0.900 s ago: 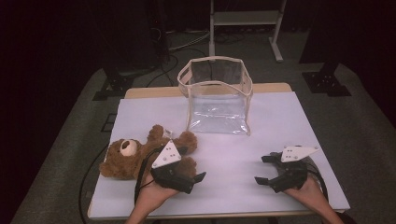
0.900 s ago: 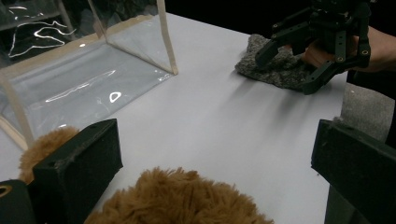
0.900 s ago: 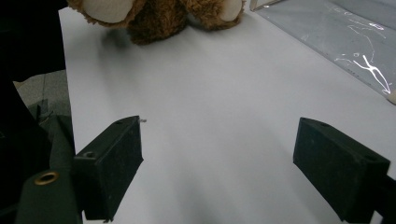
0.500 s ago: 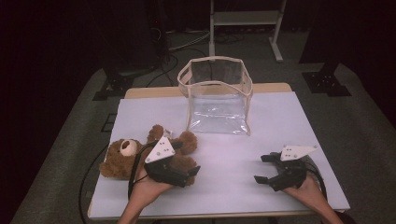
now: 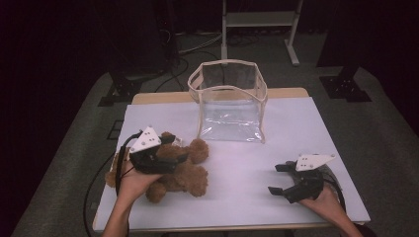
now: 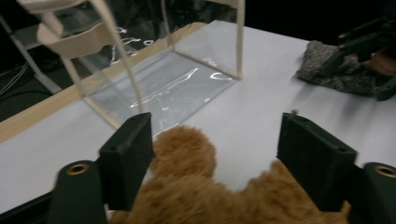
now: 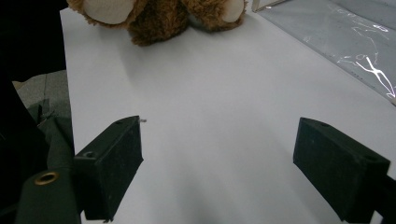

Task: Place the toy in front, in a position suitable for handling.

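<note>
- High view: left gripper (image 5: 170, 154) sits over the bear (image 5: 180, 170) at the table's (image 5: 237, 207) near-left; the bag (image 5: 230, 101) stands beyond, to the right; right gripper (image 5: 282, 178) rests well apart, jaws spread on nothing
- Left gripper view: jaws spread, straddling the bear's (image 6: 201, 191) fur, not yet pinching; bag (image 6: 154, 70) straight ahead
- Right gripper view: jaws wide, bear (image 7: 159, 14) far ahead; the left hand is nearer

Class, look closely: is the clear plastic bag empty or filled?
Empty. Through the clear plastic bag's see-through walls nothing shows inside; the brown teddy bear lies outside it.
</note>
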`<state>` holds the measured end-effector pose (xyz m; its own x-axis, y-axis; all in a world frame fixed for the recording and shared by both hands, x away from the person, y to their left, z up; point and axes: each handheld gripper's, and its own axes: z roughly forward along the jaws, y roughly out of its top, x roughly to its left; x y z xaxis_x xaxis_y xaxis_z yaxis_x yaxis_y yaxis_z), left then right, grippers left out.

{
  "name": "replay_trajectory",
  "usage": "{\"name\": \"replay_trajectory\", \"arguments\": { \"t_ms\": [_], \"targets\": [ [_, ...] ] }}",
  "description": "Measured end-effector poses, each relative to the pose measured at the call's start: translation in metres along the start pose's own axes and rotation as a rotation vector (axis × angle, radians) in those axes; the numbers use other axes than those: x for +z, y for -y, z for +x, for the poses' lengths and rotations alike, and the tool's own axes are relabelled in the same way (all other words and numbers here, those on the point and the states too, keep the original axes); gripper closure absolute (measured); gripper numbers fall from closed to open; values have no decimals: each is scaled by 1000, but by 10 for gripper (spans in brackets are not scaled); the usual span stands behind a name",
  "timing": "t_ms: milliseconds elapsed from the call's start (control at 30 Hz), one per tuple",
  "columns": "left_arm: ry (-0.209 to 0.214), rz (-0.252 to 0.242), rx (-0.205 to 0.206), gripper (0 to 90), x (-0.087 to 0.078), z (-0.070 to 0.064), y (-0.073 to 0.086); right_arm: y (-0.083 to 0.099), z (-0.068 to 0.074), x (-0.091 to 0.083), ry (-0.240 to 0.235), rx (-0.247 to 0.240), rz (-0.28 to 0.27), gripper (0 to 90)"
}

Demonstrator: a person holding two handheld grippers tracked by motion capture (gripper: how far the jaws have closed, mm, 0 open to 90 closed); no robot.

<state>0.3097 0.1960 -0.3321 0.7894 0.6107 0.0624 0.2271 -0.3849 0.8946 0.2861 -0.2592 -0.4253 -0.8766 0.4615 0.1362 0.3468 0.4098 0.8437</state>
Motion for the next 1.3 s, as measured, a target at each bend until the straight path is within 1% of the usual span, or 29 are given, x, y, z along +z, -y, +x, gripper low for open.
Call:
{"name": "replay_trajectory", "arguments": {
  "t_ms": [33,67,100,133,167,200,233,267,300,333,400,433,467,500,600,667,733,767,900,933,1033,1100,1133,1167,1200,1300],
  "targets": [
    [0,0,0,323,0,0,0,0,0,0,0,0,0,142],
    [-4,24,-3,349,1,7,3,0,0,0,0,0,0,142],
    [-4,24,-3,377,1,7,3,0,0,0,0,0,0,142],
    [-4,58,-7,416,4,14,7,0,1,0,0,0,0,142],
    [-4,58,-7,443,4,14,7,0,1,0,0,0,0,142],
    [-7,78,-9,443,5,18,10,0,1,-1,-1,0,0,142],
    [-4,104,-18,500,7,23,14,0,1,-1,-1,-1,1,142],
    [-4,104,-18,528,7,23,14,0,1,-1,-1,-1,1,142],
    [1,122,-20,555,7,25,18,0,1,-1,-1,-1,2,142],
    [4,137,-20,555,8,25,20,0,1,-1,-1,-1,2,142],
    [6,168,-24,588,9,25,24,0,1,0,-2,-1,2,142],
    [18,179,-28,620,10,25,27,0,2,0,-6,-1,3,142],
    [18,179,-28,630,10,25,27,0,2,1,-8,-1,3,142],
    [28,178,-30,633,9,25,29,0,3,1,-8,-2,4,142],
    [33,182,-31,638,8,22,30,-1,3,2,-10,-8,6,142],
    [41,202,-12,644,6,17,32,-3,6,3,-15,-15,8,142],
    [46,204,-7,646,5,12,34,-5,7,4,-21,-23,3,142],
    [46,204,-7,646,5,12,34,-5,7,4,-21,-23,3,142],
    [65,203,4,646,-3,1,40,-12,10,5,-42,-24,-14,142],
    [65,203,4,646,-3,1,40,-15,11,7,-51,-30,-16,142],
    [83,204,16,646,-9,-7,45,-23,16,12,-73,-46,-18,146],
    [89,202,19,646,-11,-10,46,-29,20,16,-83,-64,-15,151],
    [89,202,19,646,-11,-10,46,-29,20,16,-83,-64,-15,151],
    [93,202,23,646,-12,-12,48,-38,25,22,-103,-85,-23,152],
    [95,201,25,646,-13,-13,48,-38,25,22,-103,-85,-23,152],
    [105,197,29,646,-15,-15,50,-52,35,35,-139,-114,-32,159]
  ]
}}
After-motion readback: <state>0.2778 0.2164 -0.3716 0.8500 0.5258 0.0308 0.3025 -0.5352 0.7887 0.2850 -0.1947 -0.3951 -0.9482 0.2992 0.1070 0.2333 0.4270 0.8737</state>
